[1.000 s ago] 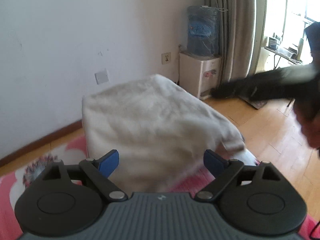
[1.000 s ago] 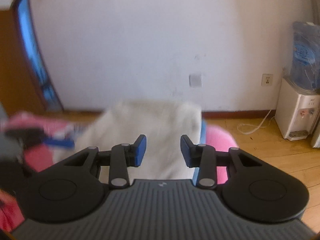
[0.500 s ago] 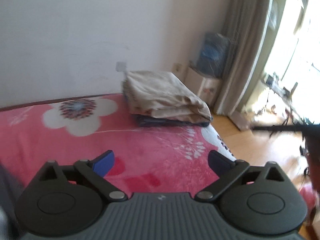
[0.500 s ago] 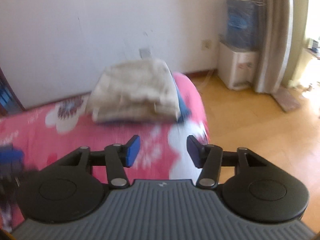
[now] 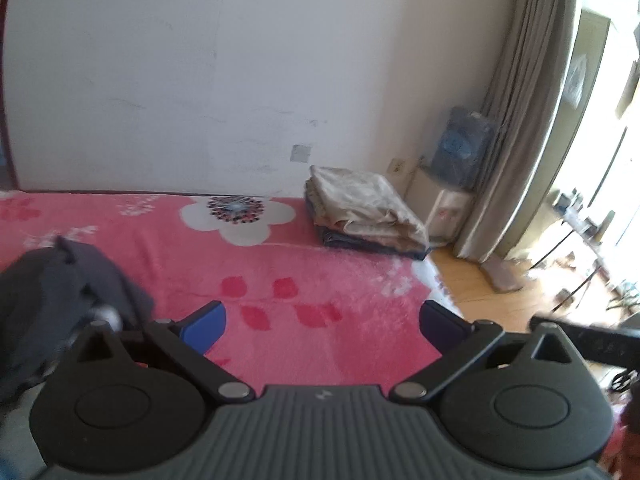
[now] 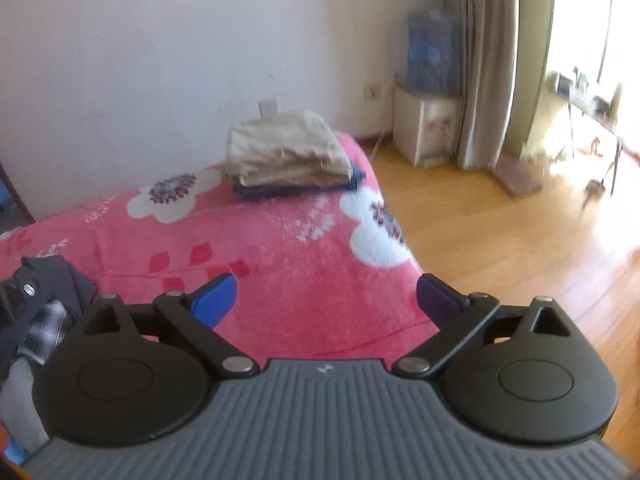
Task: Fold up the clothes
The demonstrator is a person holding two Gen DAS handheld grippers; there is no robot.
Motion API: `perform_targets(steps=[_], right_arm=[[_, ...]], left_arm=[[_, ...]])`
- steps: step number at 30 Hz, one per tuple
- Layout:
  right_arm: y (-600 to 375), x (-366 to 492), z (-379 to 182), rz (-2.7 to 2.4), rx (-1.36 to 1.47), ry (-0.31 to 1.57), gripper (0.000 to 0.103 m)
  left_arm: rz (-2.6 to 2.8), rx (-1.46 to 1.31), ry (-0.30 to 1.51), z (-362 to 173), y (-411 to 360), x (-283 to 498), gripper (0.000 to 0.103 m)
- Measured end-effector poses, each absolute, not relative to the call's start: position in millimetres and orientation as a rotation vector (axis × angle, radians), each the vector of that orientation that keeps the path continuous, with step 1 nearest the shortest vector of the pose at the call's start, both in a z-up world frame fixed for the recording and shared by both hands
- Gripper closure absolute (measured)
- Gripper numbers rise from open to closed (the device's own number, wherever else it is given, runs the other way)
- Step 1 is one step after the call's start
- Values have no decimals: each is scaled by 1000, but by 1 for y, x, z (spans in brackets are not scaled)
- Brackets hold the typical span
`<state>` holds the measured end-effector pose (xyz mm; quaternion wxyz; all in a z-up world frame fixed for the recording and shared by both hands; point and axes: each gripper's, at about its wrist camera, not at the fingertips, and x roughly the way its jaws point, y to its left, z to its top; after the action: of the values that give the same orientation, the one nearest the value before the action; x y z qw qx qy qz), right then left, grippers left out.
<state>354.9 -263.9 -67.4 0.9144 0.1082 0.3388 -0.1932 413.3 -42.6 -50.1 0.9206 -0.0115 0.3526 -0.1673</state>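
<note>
Clothes: folded stack [image 5: 362, 210] upper centre, both jaws empty, left spread, right opening; next, likely grab dark heap [image 5: 60, 300] lower left.

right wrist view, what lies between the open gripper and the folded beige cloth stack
Only bare pink flowered blanket lies between the right gripper, jaws opening, and the folded beige cloth stack.

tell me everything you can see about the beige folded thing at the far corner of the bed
The beige folded garment looks like soft, slightly wrinkled cloth, folded into a rough rectangle of several layers. It lies flat on top of a folded dark blue garment, forming a small stack at the far corner of the pink floral blanket, close to the white wall. Neither tool touches it.
</note>
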Motion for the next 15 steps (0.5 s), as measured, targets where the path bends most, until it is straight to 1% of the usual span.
perform_targets(steps=[2,5,9,15], right_arm=[[-260,338,-55,-401,196,663,1],[-263,314,-42,-412,204,644,1],[-268,291,-34,-467,207,669,1],[-273,264,-25,-480,198,664,1]], left_arm=[[-306,8,740,-40,-50,401,0],[-287,29,734,-24,-61,381,0],[-287,31,698,-3,-76,358,0],[-262,106,723,14,-99,342,0]])
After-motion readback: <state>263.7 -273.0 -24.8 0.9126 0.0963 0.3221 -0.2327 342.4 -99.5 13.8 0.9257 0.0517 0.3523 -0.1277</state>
